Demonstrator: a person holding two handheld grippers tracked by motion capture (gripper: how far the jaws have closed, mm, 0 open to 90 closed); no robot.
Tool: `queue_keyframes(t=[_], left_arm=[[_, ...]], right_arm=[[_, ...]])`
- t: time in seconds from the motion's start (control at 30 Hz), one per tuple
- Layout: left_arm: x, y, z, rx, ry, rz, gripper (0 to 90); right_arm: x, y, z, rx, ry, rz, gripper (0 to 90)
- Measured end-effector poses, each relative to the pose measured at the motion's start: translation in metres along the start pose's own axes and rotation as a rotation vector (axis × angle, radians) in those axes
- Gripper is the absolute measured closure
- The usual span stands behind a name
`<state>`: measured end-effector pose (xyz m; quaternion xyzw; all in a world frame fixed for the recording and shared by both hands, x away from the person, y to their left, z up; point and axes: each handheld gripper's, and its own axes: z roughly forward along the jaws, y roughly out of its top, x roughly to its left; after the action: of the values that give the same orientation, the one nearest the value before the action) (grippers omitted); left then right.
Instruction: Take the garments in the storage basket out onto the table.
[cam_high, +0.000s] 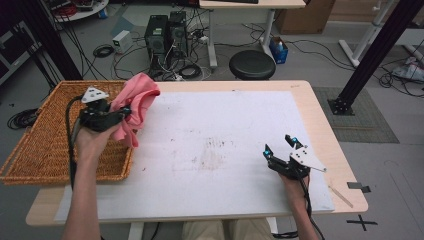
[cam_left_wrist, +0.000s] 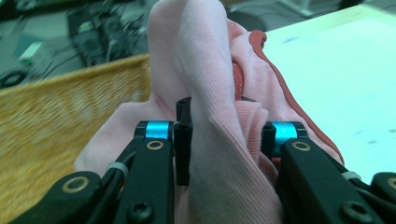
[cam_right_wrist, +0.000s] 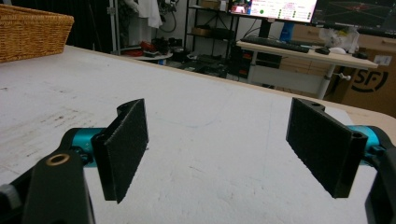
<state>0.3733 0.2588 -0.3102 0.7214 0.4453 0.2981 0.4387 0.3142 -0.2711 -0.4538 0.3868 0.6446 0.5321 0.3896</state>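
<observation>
**Overhead and close up: pink cloth in the left jaws, right jaws empty**

Overhead, the left gripper (cam_high: 117, 116) holds a pink cloth (cam_high: 134, 102) at the right edge of the wicker basket (cam_high: 40, 135), near where it meets the white mat (cam_high: 220, 145). Cloth bunches upward and hangs below the jaws. Left hand (cam_high: 90, 140) sits over the basket interior.

Left gripper view adds detail that the high view lacks: jaws clamped on a thick fold of the cloth (cam_left_wrist: 210, 116), fabric filling the gap between the pads; a darker red hem runs along the right side (ribbed knit, soft folds). Basket weave blurred behind at left, mat at right.

Right gripper (cam_high: 281, 147) rests low on the mat's right part, well apart from the cloth. Right gripper view: its jaws (cam_right_wrist: 224, 149) stand wide apart, nothing between the pads (cam_right_wrist: 125, 140); the basket (cam_right_wrist: 32, 30) shows far off, top left.
</observation>
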Motion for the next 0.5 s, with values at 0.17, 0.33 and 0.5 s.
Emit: queue_keyframes(t=[0.17,0.33,0.5], left_arm=[[-0.035,0.012,0.017,-0.025,-0.077,0.042,69.1],[-0.066,0.019,0.035,-0.049,-0.143,0.053,69.0],[-0.092,0.021,0.052,-0.06,-0.19,0.055,68.9]], right_arm=[[0.0,0.0,0.0,0.0,0.0,0.001,20.6],[0.0,0.0,0.0,0.0,-0.001,0.0,20.6],[0.0,0.0,0.0,0.0,-0.001,0.0,20.6]])
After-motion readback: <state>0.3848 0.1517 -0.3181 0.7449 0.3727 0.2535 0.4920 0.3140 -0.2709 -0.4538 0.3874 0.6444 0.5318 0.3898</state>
